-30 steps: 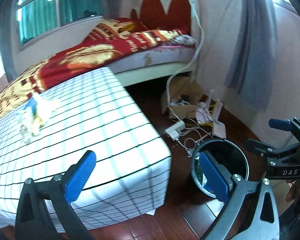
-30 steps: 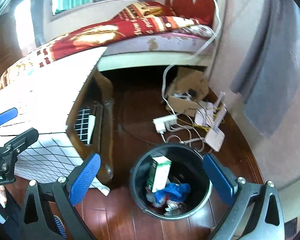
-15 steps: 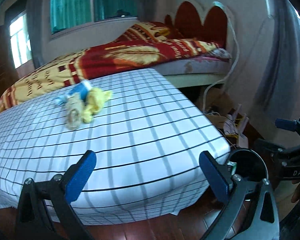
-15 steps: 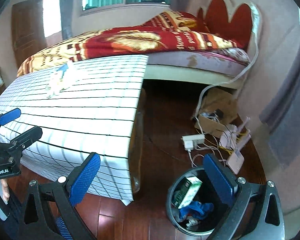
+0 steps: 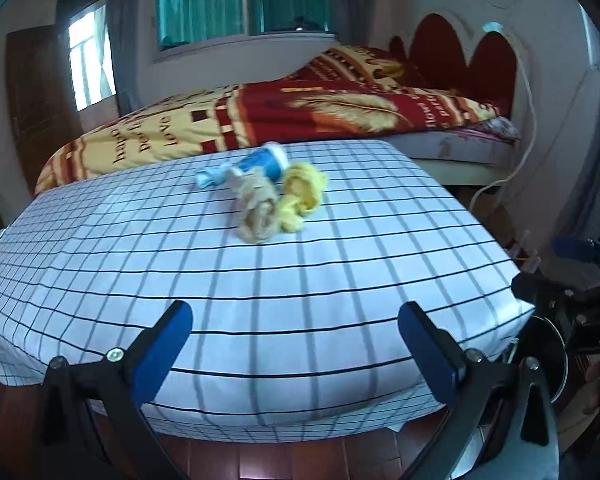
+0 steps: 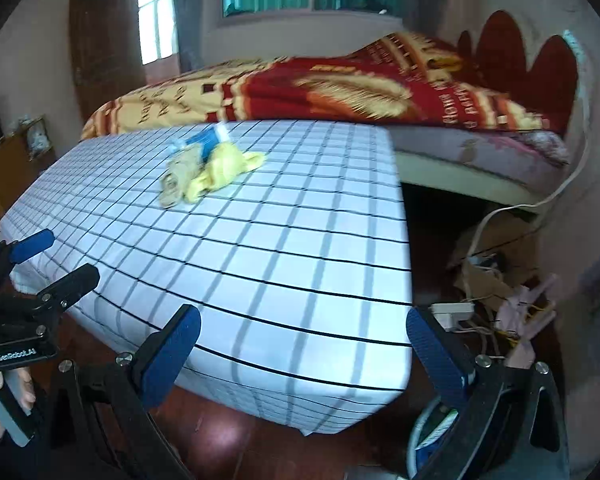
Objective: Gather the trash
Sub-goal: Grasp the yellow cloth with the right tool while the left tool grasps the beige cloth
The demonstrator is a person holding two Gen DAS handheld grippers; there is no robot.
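Three pieces of trash lie together on the checked tablecloth (image 5: pixel 300 272): a crumpled tan wad (image 5: pixel 257 210), a crumpled yellow wad (image 5: pixel 303 194) and a blue-and-white wrapper (image 5: pixel 256 166). They also show in the right wrist view: the tan wad (image 6: pixel 179 178), the yellow wad (image 6: pixel 222 170) and the wrapper (image 6: pixel 206 139). My left gripper (image 5: pixel 296 350) is open and empty, near the table's front edge. My right gripper (image 6: pixel 304 354) is open and empty at the table's front right corner. The black bin (image 5: pixel 548 354) stands on the floor at the right, mostly hidden.
A bed with a red and yellow blanket (image 5: pixel 300 116) stands behind the table. Cables, a power strip (image 6: pixel 452 310) and a cardboard box (image 6: pixel 496 252) lie on the wooden floor right of the table. A wooden cabinet (image 6: pixel 4 184) stands at the left.
Both grippers have swung up and left from the bin toward the table top. The trash pile now sits centred ahead of the left gripper. Both stay open.
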